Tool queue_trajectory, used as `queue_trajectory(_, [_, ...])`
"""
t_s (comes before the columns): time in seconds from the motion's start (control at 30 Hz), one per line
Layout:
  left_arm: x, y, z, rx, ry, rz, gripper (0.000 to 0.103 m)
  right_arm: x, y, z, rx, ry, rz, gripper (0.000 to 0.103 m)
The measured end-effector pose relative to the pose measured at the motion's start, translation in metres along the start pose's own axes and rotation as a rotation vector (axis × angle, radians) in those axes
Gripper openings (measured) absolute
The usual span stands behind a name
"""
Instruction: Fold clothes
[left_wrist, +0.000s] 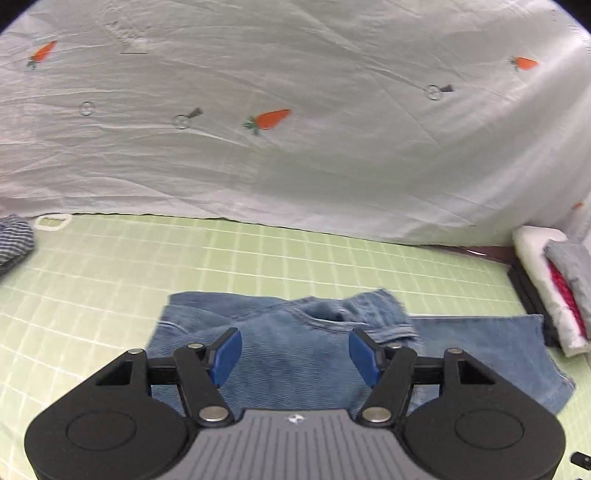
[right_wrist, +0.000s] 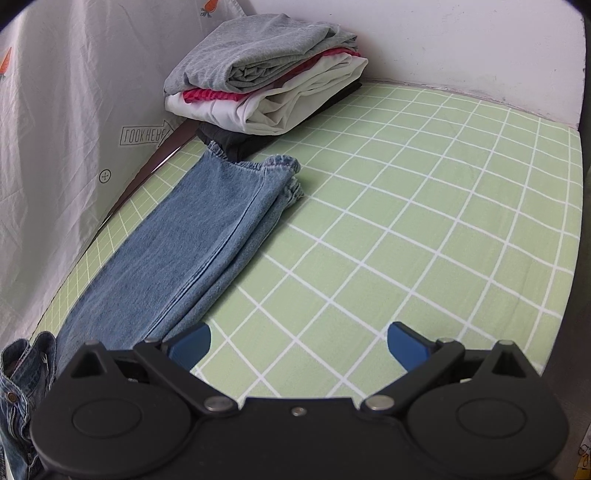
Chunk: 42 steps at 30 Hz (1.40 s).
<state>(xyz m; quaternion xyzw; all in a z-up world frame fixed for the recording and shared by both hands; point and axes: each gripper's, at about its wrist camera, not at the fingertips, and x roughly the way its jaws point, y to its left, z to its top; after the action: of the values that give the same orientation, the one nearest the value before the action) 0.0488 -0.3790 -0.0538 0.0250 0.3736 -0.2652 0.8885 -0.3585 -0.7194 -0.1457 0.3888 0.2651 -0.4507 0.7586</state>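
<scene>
Left gripper (left_wrist: 295, 356), right gripper (right_wrist: 299, 343) wide apart, empty, over jeans (left_wrist: 295, 354).

Home bedroom: checked green bedsheet (right_wrist: 424, 206), carrot-print cloth (left_wrist: 295, 155), folded laundry (right_wrist: 266, 74).

The jeans (right_wrist: 192, 236) are faded blue on a light green sheet (right_wrist: 424, 206) with a white grid. The curtain (left_wrist: 295, 155) is white with orange carrots.
</scene>
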Motion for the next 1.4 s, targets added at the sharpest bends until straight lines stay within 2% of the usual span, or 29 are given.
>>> queue_trajectory(0.07, [0.012, 0.012, 0.003, -0.014, 0.012, 0.056, 0.065, -0.001, 0.004, -0.003, -0.021, 0.008, -0.002, 0.103])
queue_trajectory(0.13, [0.029, 0.018, 0.004, -0.014, 0.061, 0.082, 0.065, -0.002, 0.006, -0.004, -0.032, 0.012, -0.006, 0.103])
queue_trajectory(0.23, [0.051, 0.011, -0.006, -0.003, 0.119, 0.058, 0.065, -0.002, 0.005, -0.003, -0.028, 0.015, -0.017, 0.103])
queue_trajectory(0.3, [0.059, -0.005, -0.011, 0.020, 0.157, 0.002, 0.065, -0.001, 0.003, 0.000, -0.015, 0.012, -0.019, 0.103])
queue_trajectory(0.37, [0.072, -0.026, -0.023, 0.052, 0.223, -0.019, 0.065, -0.001, 0.001, 0.004, -0.001, 0.009, -0.022, 0.103])
queue_trajectory(0.4, [0.077, -0.035, -0.030, 0.076, 0.233, 0.016, 0.065, 0.001, -0.001, 0.006, 0.009, 0.009, -0.021, 0.103])
queue_trajectory(0.5, [0.081, -0.053, -0.047, 0.137, 0.216, 0.094, 0.065, 0.010, -0.002, 0.013, 0.028, 0.016, -0.016, 0.103])
queue_trajectory(0.6, [0.082, -0.046, -0.042, 0.103, 0.241, 0.083, 0.066, 0.023, -0.001, 0.020, 0.030, 0.022, -0.011, 0.103])
queue_trajectory(0.73, [0.086, -0.048, -0.037, 0.133, 0.275, 0.091, 0.070, 0.047, 0.005, 0.032, 0.025, 0.028, -0.003, 0.103])
queue_trajectory(0.97, [0.092, -0.058, -0.031, 0.160, 0.323, 0.144, 0.074, 0.089, 0.029, 0.064, -0.029, -0.026, 0.026, 0.103])
queue_trajectory(1.17, [0.094, -0.056, -0.029, 0.147, 0.342, 0.155, 0.077, 0.123, 0.048, 0.091, -0.071, -0.064, 0.043, 0.103])
queue_trajectory(1.23, [0.094, -0.057, -0.030, 0.141, 0.342, 0.163, 0.077, 0.132, 0.059, 0.095, -0.130, -0.059, 0.010, 0.103])
queue_trajectory(1.3, [0.094, -0.057, -0.030, 0.134, 0.342, 0.171, 0.078, 0.138, 0.075, 0.091, -0.246, -0.059, -0.037, 0.093])
queue_trajectory(1.33, [0.094, -0.058, -0.030, 0.130, 0.342, 0.175, 0.078, 0.139, 0.081, 0.090, -0.284, -0.064, -0.047, 0.075])
queue_trajectory(1.37, [0.094, -0.058, -0.030, 0.127, 0.342, 0.179, 0.078, 0.139, 0.085, 0.089, -0.302, -0.072, -0.047, 0.051])
queue_trajectory(1.4, [0.094, -0.057, -0.030, 0.122, 0.341, 0.177, 0.078, 0.139, 0.089, 0.088, -0.321, -0.081, -0.048, 0.041])
